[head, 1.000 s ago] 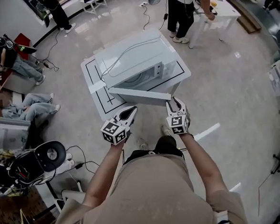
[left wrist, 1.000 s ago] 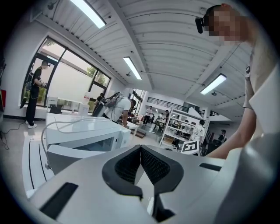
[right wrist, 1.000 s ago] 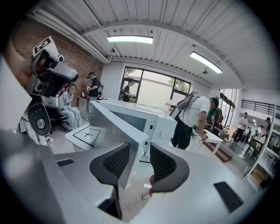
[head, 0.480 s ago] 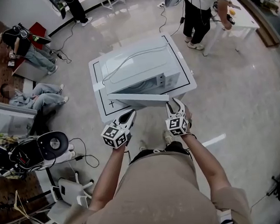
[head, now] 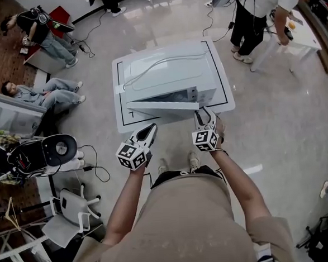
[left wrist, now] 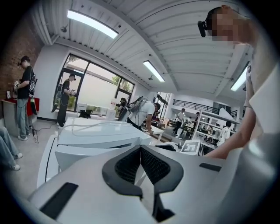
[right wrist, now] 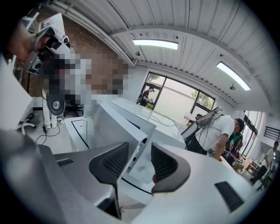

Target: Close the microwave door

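The white microwave [head: 166, 77] stands on a white table [head: 222, 98] marked with a black outline. Its door [head: 162, 106] is slightly ajar, free edge at the right. My right gripper [head: 204, 117] is just in front of that free edge, its jaws opening with nothing gripped. In the right gripper view the door's edge [right wrist: 131, 131] shows through the gap of the right gripper [right wrist: 139, 158], beyond the tips. My left gripper [head: 148, 133] hangs shut and empty in front of the table, short of the door. In the left gripper view the left gripper [left wrist: 139, 151] points at the microwave [left wrist: 96, 133].
A person [head: 256, 9] stands behind the table at the right, beside a white side table [head: 300, 31]. People sit on the floor at the left [head: 52, 93]. Equipment with cables [head: 40, 156] and a white chair [head: 71, 209] stand at my left.
The door has swung in from wider open to nearly against the microwave's front. My right gripper followed it toward the microwave. The left gripper shifted a little.
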`<action>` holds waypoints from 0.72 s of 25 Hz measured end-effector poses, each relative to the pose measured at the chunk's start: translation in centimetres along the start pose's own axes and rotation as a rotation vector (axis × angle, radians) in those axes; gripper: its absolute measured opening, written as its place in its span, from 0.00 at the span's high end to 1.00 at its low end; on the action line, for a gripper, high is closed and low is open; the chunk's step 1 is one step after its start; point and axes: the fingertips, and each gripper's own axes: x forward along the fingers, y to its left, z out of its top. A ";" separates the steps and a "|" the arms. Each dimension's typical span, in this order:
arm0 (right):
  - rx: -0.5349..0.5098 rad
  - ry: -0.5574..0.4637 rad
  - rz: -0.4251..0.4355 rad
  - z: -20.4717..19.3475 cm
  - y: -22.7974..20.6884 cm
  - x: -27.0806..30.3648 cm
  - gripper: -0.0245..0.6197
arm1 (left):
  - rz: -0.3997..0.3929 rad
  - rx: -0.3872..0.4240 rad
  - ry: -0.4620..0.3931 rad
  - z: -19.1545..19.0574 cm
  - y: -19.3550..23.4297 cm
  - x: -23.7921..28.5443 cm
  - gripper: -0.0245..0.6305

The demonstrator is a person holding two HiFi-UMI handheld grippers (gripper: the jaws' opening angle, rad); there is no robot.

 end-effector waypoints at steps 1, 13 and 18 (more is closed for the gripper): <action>-0.008 -0.004 0.004 0.2 -0.2 0.5 0.73 | 0.009 -0.003 -0.002 0.0 0.1 0.0 0.96; -0.092 -0.023 -0.010 2.1 -2.4 4.2 0.72 | 0.083 -0.016 -0.034 1.4 0.9 0.1 0.96; -0.097 -0.037 0.001 2.5 -2.6 5.4 0.70 | 0.106 -0.012 -0.043 1.9 1.5 0.3 0.96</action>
